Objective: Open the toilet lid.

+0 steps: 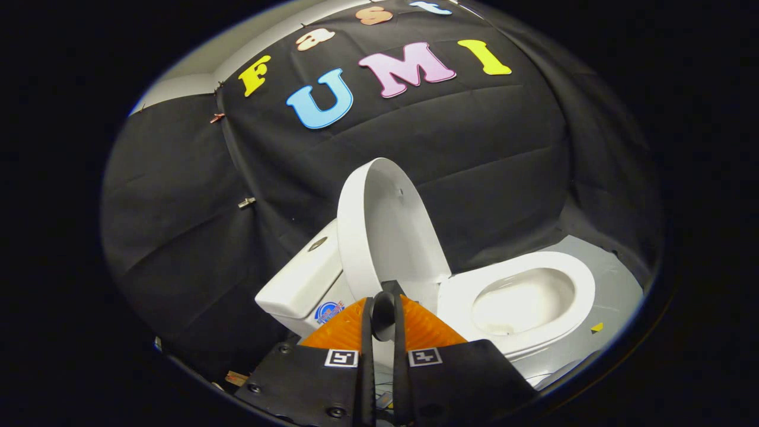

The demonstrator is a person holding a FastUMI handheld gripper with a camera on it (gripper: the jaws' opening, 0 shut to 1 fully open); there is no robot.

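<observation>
I am looking along the gripper [383, 311], whose two fingers [366, 332] are sitting drawn in close to one another, leaving just a narrow slit between them. Through that slit the lower edge of the toilet lid [385, 222] is showing, but I cannot tell whether both fingers are pressing on it or merely standing in front of it, so I cannot say whether the gripper is clamped or just nearly closed. The lid is rising straight beyond the fingertips, standing raised on its hinge and leaning back toward the tank [299, 279], with its pale inner face turned toward the seat. The tank is lying just beside the lid on its far side, and a round flush button [317, 244] is showing on its top, with a small round sticker [329, 311] on its side wall near the fingers. On the other side of the lid, the seat [578, 279] is lying flat over the bowl [525, 302], and the bowl's oval opening is lying uncovered. The whole toilet is appearing tilted in my view. It is standing on a pale floor [619, 293], where a small yellow marker [597, 327] is lying near the rim of the seat. Black cloth [178, 237] is hanging behind everything, and a few clips [246, 202] are pinning it in place.
</observation>
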